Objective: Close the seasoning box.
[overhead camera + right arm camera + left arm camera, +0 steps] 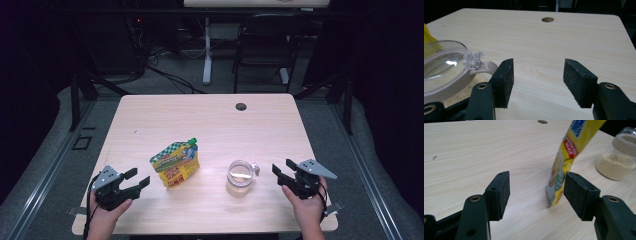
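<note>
A yellow spouted food pouch (176, 162) with a green cap stands upright on the wooden table (210, 120), left of centre. A clear jar (240, 177) with a beige rim, a clear lid and pale granules inside stands to its right. My left gripper (137, 179) sits low at the front left, open, jaws pointing at the pouch (564, 160) with nothing between them. The jar (617, 157) lies beyond at the right of the left gripper view. My right gripper (284, 167) is open just right of the jar (446, 67), apart from it, holding nothing.
A round cable hole (241, 106) sits near the table's far edge. Behind the table are a dark folding chair (265, 45), a white desk leg (207, 50) and cables on the floor. Bare wood stretches across the far half of the table.
</note>
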